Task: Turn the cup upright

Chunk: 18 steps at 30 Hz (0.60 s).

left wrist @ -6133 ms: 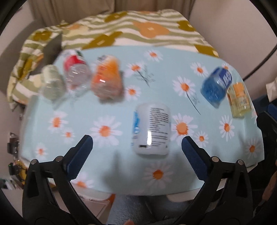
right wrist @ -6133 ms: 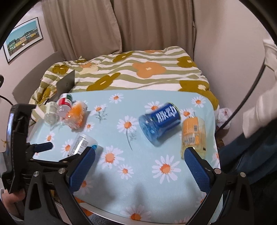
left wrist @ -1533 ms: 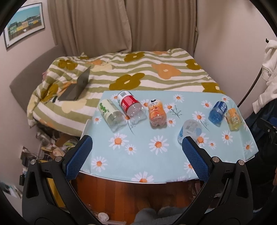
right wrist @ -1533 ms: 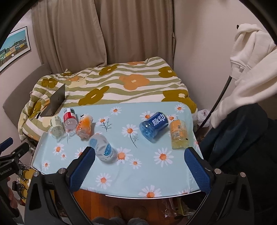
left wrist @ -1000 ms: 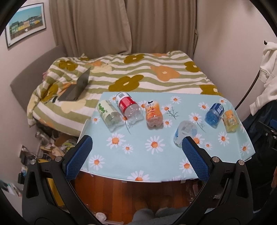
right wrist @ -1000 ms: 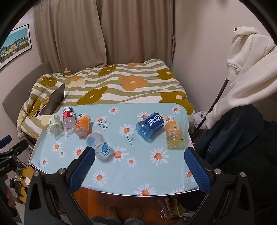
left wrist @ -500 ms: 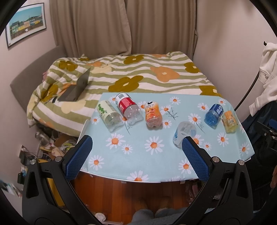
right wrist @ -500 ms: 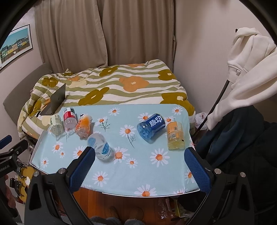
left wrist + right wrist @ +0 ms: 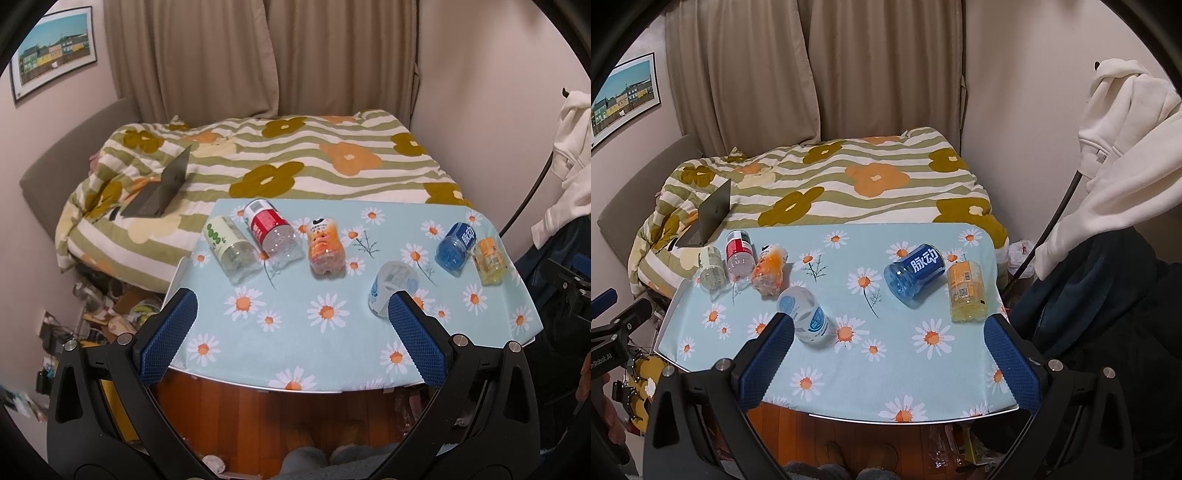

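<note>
Both grippers are hovering short of the table's near edge (image 9: 912, 421), the left gripper (image 9: 291, 332) and right gripper (image 9: 888, 345) each spread wide and holding nothing. The white cup-like bottle (image 9: 807, 317) is lying on its side mid-table, apart from its neighbours, with open cloth ahead of it. In the left view a fingertip (image 9: 413, 336) is covering its lower end, so what may be its mouth cannot be made out.
</note>
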### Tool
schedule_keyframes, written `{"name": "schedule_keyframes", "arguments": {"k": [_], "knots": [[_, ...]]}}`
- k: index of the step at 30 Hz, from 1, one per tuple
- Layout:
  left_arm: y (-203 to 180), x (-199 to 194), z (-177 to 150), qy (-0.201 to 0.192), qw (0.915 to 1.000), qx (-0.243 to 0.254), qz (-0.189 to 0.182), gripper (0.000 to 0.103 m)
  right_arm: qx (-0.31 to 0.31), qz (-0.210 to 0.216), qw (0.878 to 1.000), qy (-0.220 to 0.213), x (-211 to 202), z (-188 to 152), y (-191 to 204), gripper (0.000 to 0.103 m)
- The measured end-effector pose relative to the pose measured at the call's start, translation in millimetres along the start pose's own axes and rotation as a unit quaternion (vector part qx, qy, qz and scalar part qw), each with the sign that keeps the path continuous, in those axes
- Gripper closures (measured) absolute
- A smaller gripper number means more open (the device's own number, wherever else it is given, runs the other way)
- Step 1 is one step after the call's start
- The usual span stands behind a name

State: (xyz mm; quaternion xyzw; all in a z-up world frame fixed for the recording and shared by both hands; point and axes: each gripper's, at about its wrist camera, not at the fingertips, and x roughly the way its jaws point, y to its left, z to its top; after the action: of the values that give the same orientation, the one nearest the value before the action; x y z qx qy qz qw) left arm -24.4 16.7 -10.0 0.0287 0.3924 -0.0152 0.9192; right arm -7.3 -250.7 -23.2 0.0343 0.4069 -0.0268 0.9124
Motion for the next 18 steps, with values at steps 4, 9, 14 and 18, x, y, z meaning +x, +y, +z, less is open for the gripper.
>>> {"name": "schedule_keyframes", "arguments": {"k": [4,9,14,18], "knots": [[-1.9,1.6,2.8,0.001,1.0,0.002,0.0,0.0,0.0,0.0,1.0,0.0,0.8,0.8,-0.9,0.0],[-3.0,3.2,3.7,0.002,1.0,0.001,0.0,0.0,0.0,0.0,1.0,0.0,1.0,0.0,-0.3,0.0],[-2.6,4.8,3.7,0.001,1.0,-0.002,0.001,0.0,-0.001,0.0,1.0,0.0,1.2,0.3,-0.5,0.0],[-2.4,10.2,5.6,0.001,1.0,-0.005,0.004,0.0,0.0,-0.001,1.0,0.0,1.4,0.7,-0.6,0.0]]}}
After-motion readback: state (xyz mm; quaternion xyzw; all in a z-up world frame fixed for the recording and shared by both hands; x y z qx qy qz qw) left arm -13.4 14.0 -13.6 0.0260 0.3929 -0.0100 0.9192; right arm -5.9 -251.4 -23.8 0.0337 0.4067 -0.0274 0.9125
